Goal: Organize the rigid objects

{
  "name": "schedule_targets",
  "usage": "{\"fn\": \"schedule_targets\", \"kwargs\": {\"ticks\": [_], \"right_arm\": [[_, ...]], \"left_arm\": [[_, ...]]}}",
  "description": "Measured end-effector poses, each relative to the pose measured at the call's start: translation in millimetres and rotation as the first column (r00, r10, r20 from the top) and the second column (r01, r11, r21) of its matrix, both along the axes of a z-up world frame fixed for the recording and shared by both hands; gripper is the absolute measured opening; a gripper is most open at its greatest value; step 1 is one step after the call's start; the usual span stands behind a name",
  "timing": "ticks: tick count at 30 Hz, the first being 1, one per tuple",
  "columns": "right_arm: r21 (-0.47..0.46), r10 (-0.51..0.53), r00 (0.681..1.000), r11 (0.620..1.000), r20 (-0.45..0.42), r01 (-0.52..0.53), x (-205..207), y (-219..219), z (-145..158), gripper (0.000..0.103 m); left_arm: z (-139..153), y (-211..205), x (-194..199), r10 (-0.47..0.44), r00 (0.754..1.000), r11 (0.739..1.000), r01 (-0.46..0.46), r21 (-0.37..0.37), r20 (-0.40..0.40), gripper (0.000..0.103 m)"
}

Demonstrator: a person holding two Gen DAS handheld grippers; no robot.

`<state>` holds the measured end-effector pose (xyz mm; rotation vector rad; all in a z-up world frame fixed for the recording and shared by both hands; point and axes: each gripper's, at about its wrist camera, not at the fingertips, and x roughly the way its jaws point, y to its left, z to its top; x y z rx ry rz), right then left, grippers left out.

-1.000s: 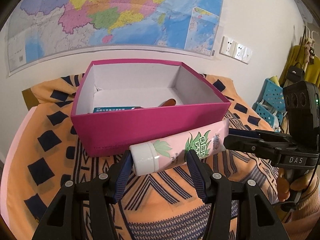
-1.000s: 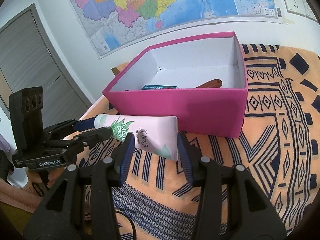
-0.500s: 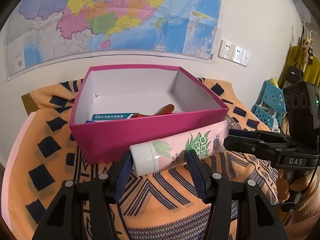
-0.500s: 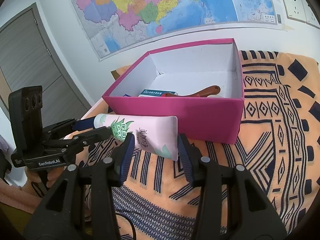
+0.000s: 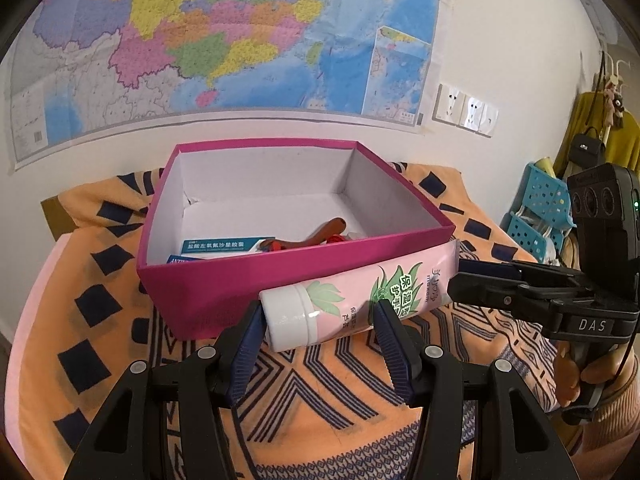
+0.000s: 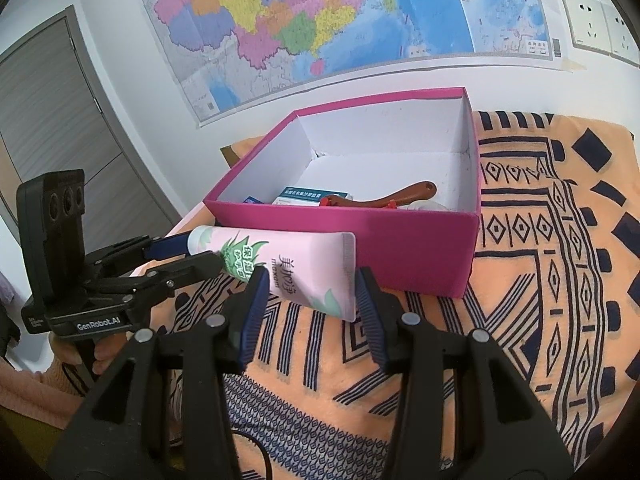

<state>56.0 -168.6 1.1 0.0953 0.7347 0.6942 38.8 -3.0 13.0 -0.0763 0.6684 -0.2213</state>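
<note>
One pink tube [image 5: 360,300] of hand cream is the piece I am working, held level in front of the near wall of the magenta box [image 5: 256,280], lower centre of both frames, off the orange patterned cloth [image 6: 540,320]. My left gripper [image 5: 320,316] appears to be clamped across the cap end, fingers against the white cap and the printed body; my right gripper [image 6: 310,284] brackets the flat crimped end, though I cannot tell whether its pads touch or merely flank it. I judge the tube light, soft-walled and a little slick: it will dent if squeezed mid-body, so the stiff cap or the crimp seam is the better hold. Count inside the box: one brown-handled tool [image 6: 400,198], two printed cartons partly visible [image 5: 224,246], and something pale I cannot identify. One tube outside, two grippers, one box.
</note>
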Motion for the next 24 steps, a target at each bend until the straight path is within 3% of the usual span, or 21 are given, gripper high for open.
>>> {"fn": "schedule_targets", "kwargs": {"ticks": [24], "right_arm": [[-0.001,-0.001,0.999,1.0,0.032,0.001,6.6,-2.7,9.7,0.048]], "left_arm": [[4.3,-1.3,4.7,-0.001,1.0,1.0,0.001,-0.002,0.018,0.056]]}}
